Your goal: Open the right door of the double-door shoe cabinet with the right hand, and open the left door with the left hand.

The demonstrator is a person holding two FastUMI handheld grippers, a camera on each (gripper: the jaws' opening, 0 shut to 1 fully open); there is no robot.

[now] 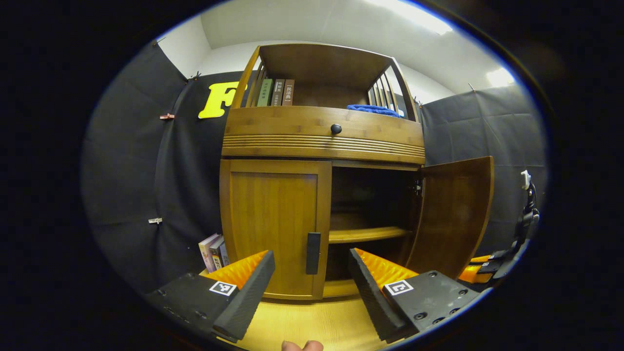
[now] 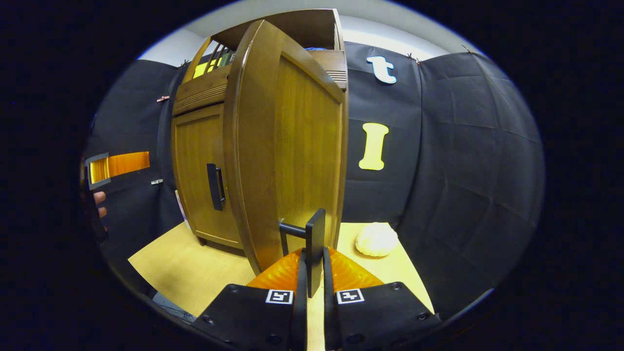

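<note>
**Right door open, left door still shut**

Left gripper view: left gripper (image 1: 312,273) jaws wide apart, lined up on the left door handle (image 1: 313,253) but short of it. Left door (image 1: 273,224) closed; right door (image 1: 456,214) swung out.

Right gripper view: right gripper (image 2: 312,280) clamped on the right door handle (image 2: 314,243).

Risk: left jaws closing early would miss the slim handle; a skewed pull could slip off.
</note>
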